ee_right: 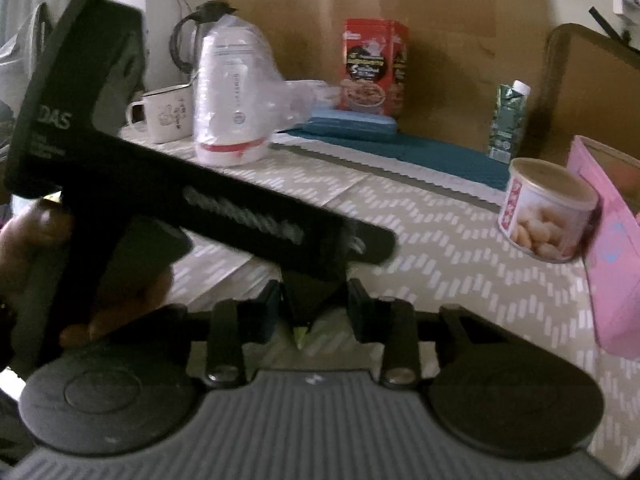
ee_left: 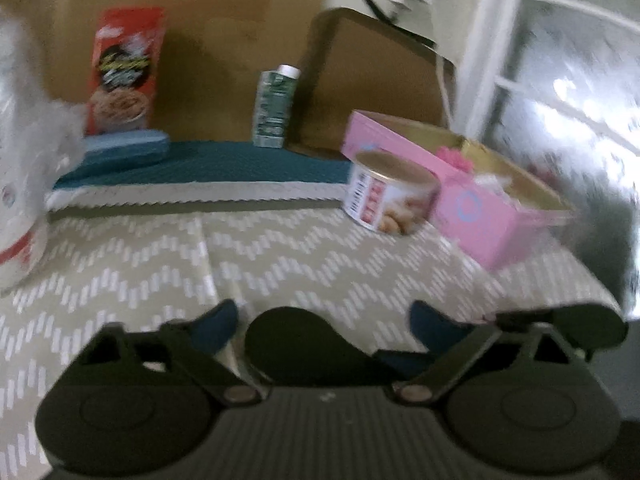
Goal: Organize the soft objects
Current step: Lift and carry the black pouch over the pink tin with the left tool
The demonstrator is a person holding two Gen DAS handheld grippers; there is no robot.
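On the counter (ee_left: 280, 264), covered with a chevron cloth, a pink box (ee_left: 472, 200) stands open at the right, with something pink and fluffy (ee_left: 452, 158) showing inside it; blur hides what it is. A can (ee_left: 390, 192) sits just beside the box, touching or nearly so. Farther back lies a teal mat (ee_left: 224, 164) carrying a blue case (ee_left: 124, 148), with a red packet (ee_left: 124, 68) upright behind the case and a green carton (ee_left: 276, 108) at the mat's far edge. The left tongs (ee_left: 324, 320) stand wide apart and hold nothing, low above the cloth. In the right wrist view, the right tongs (ee_right: 312, 312) are fairly narrow; a dark shape sits between them, and I cannot tell whether they grip it. The left tool's black body crosses that view, held by a hand (ee_right: 36, 248). Behind it stand a bagged white stack (ee_right: 232, 92), a mug (ee_right: 164, 112) and a kettle (ee_right: 192, 36).
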